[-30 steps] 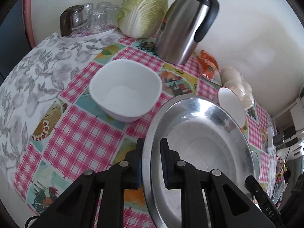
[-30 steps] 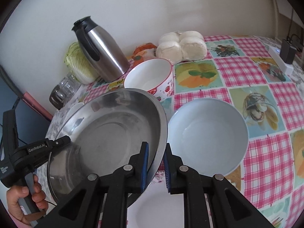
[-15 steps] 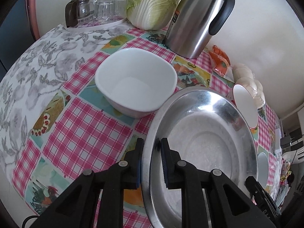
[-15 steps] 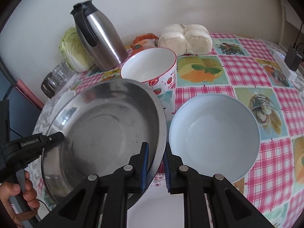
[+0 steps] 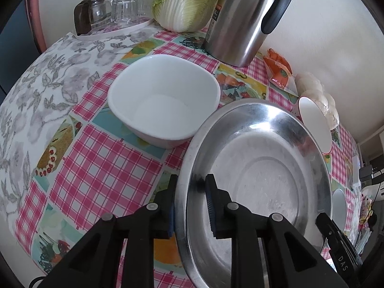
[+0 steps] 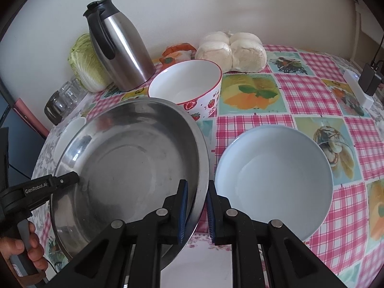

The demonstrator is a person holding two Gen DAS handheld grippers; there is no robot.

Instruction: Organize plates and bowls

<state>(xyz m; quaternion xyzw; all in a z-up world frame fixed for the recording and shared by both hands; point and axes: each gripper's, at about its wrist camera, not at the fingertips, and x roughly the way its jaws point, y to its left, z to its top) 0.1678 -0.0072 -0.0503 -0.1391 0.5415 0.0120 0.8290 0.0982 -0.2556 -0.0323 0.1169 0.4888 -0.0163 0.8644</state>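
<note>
Steel basin (image 5: 259, 168) dull-scuffed metal; white bowl (image 5: 165, 100) glossy; carafe (image 6: 124, 55) brushed metal.

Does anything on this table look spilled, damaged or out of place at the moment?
Nothing looks spilled or broken. The steel basin is tilted only because the left tool and right tool grip opposite rims. The bowls sit upright and empty.

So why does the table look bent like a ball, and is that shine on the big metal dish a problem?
Left wrist view: the fisheye lens bows the checked tablecloth and darkens the corners; the round steel basin shows soft glare on its far rim, and the left gripper at its edge looks sharp. Right wrist view: same bowing, dim reflections in the basin, even daylight on the pale blue round bowl.
</note>
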